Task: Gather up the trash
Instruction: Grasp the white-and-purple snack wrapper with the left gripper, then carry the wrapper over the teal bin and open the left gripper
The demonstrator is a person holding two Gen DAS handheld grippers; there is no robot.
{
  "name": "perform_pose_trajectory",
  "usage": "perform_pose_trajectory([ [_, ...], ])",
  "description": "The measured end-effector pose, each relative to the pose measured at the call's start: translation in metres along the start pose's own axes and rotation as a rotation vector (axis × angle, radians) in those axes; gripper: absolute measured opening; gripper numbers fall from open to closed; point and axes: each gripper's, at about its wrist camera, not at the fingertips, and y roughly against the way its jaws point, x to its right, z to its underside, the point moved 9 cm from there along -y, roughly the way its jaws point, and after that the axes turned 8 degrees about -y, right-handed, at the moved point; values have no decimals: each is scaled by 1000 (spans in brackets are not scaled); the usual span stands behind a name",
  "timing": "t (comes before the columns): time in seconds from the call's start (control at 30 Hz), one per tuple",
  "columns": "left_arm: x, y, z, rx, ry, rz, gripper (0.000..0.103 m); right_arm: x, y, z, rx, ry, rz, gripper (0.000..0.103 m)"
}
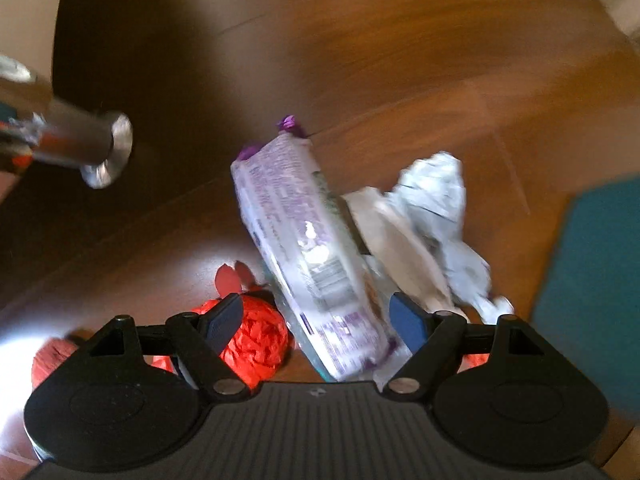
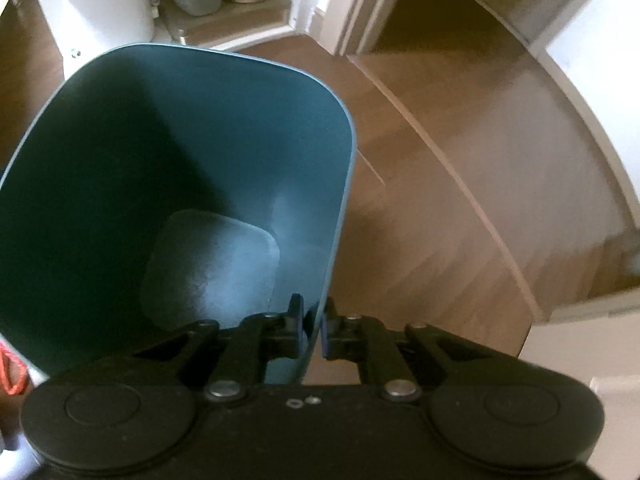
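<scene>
Left tool (image 1: 316, 320) is hanging jaws apart over the trash pile on the wooden floor (image 1: 360, 60), nothing gripped yet. Landmark: the purple-printed wrapper (image 1: 304, 240).

Risks, left to right of that wrapper:
- Metal furniture leg (image 1: 88, 148), well left of the wrapper, is standing clear of the pile but could catch the tool body on a wide swing.
- Red crumpled paper (image 1: 256, 340), just left of the wrapper's near end, is sitting under the left finger. A close here may be pinching both, or only the red ball, which could squirt out sideways.
- The wrapper itself is lying between the fingers, long and slick-looking (judgement: likely to slide or dangle if caught at one end).
- White crumpled paper (image 1: 436, 208) and a beige scrap (image 1: 396, 240), touching the wrapper's right side, could be getting dragged along and dropped short.
- Teal bin (image 1: 596, 280), far right of the wrapper, near the pile.

Right tool (image 2: 313, 328) is clamped on the bin's rim, one finger inside the wall (image 2: 312, 200), one outside. The bin looks tilted and empty; thin wall, one-point grip, so it may be twisting or slipping if trash lands hard.

Frame is motion-blurred, so exact finger-to-trash contact is unclear.
</scene>
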Motion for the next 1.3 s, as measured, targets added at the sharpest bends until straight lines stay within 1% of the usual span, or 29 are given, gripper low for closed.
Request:
perform_pose_trajectory([
  [0.1, -10, -15, -4, -23, 59, 9, 80, 10, 6, 6, 2, -29, 21, 5],
  [0.17, -10, -25, -5, -38, 57, 11, 80, 17, 5, 10, -5, -40, 41, 5],
  [0.27, -5, -33, -7, -45, 61, 35, 80, 29, 3, 15, -23, -67, 52, 5],
  [0.33, 1, -38, -8, -49, 62, 52, 73, 33, 2, 16, -29, -81, 55, 5],
  [0.4, 2, -43, -8, -65, 55, 51, 60, 27, 3, 18, -22, -76, 55, 5],
  [0.5, 3, -45, -9, -75, 55, 59, 53, 21, 14, 22, 10, -47, 53, 5],
  [0.53, 3, -44, -10, -73, 54, 63, 52, 20, 17, 21, 20, -40, 49, 5],
  [0.6, 4, -39, -11, -75, 49, 75, 48, 17, 23, 19, 44, -25, 47, 4],
  [0.63, 5, -35, -12, -68, 35, 81, 48, 14, 26, 19, 55, -19, 49, 4],
  [0.73, 3, -21, -14, -38, -13, 59, 47, 8, 34, 17, 80, -8, 54, 3],
  [0.87, 2, -3, -15, -28, -15, 77, 47, -2, 50, 12, 106, 40, 71, 3],
  [0.97, 2, 14, -12, -11, -49, 81, 47, -9, 61, 10, 123, 44, 75, 2],
  [1.07, 9, 41, -5, 19, -108, 102, 47, -25, 71, 11, 142, 66, 79, 2],
  [1.13, 17, 67, 0, 44, -146, 140, 47, -33, 77, 12, 142, 79, 81, 2],
  [1.3, 41, 138, 10, 121, -258, 189, 47, -48, 85, 13, 150, 96, 110, 2],
])
